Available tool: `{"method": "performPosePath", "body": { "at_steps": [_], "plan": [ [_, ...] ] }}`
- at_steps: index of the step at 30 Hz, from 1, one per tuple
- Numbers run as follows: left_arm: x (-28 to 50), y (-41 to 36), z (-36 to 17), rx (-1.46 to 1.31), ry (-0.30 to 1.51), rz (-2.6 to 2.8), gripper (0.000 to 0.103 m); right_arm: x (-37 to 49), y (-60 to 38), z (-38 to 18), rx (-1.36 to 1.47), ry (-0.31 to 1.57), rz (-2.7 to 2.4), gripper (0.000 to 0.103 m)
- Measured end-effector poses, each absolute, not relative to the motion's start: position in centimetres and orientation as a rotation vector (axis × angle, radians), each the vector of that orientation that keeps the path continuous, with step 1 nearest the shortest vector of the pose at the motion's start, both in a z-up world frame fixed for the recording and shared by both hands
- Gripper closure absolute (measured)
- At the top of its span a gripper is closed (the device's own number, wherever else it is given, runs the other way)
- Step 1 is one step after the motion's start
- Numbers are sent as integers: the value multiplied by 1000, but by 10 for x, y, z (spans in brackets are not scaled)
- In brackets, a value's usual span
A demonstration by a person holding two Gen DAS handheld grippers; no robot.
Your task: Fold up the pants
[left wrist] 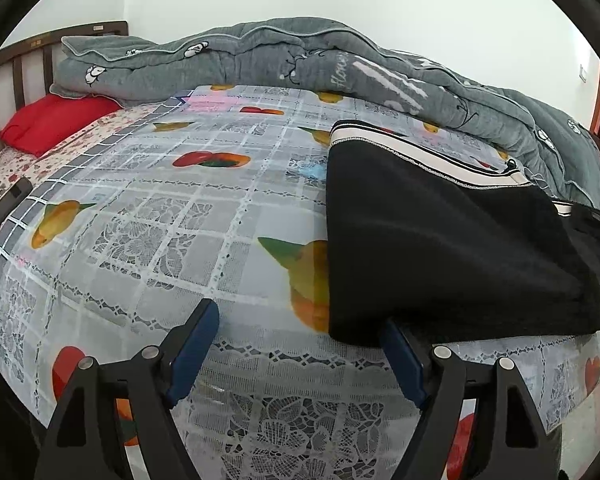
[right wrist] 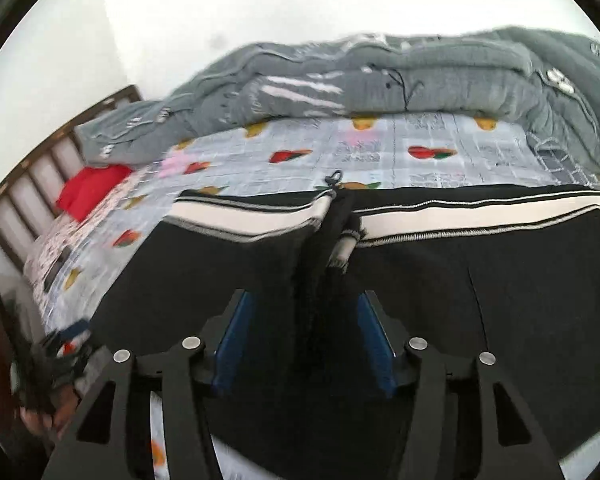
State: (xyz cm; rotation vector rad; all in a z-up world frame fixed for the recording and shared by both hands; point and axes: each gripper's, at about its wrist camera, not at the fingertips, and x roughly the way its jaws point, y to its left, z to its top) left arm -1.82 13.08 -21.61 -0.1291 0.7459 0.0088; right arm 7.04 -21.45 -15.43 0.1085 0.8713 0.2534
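Observation:
Black pants (left wrist: 440, 240) with a white-and-black striped band lie folded on the fruit-print bed cover (left wrist: 160, 208), at the right of the left wrist view. My left gripper (left wrist: 296, 344) is open; its right finger touches the pants' near left corner and nothing lies between the fingers. In the right wrist view the pants (right wrist: 500, 300) fill the foreground, striped band along the far edge. My right gripper (right wrist: 300, 340) is open just above them, its fingers on either side of a bunched ridge of black cloth.
A rolled grey quilt (left wrist: 340, 56) lies along the far side of the bed against the white wall. A red pillow (left wrist: 56, 120) and a dark wooden headboard (left wrist: 16, 64) are at the left. The bed's near edge runs below the grippers.

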Motion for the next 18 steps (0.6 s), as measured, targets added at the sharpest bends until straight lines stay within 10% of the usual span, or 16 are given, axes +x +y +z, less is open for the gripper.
{"method": "performPosePath", "body": {
  "at_steps": [6,9,18],
  "plan": [
    [-19,132,-217,-119,736,-11,25,125,-220,-201,264,1061,231,47],
    [-19,132,-218,-115,726,-20,25,128,-212,-198,239,1032,293,86],
    [-23,132,-218,-102,716,-5,22,125,-217,-198,142,995,270,84]
  ]
}}
